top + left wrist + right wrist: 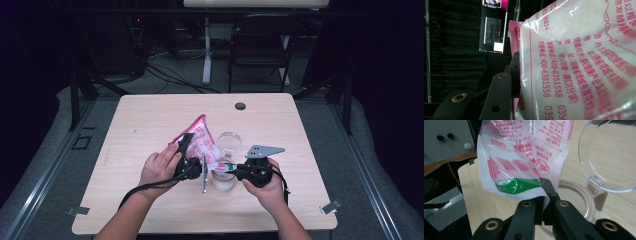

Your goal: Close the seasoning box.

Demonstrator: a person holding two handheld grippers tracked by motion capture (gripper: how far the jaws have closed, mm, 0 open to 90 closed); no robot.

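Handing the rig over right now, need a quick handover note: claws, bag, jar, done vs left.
Left claw: shut on the bag, gripping its upper side.
Right claw: shut on the bag's lower corner, by the green patch.
Bag of white grains is held tilted above the jar on the table. The jar's hinged clear lid is open.
Done: bag picked up, jar opened.
Left: probably open the bag and pour; I can't tell if the corner is cut.

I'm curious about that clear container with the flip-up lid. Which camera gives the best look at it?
The right gripper view: the container's beige rim and its raised clear lid show large, beside the pink-printed bag pinched in the right claw. The high view shows it small, between the claws. The left gripper view shows the bag.
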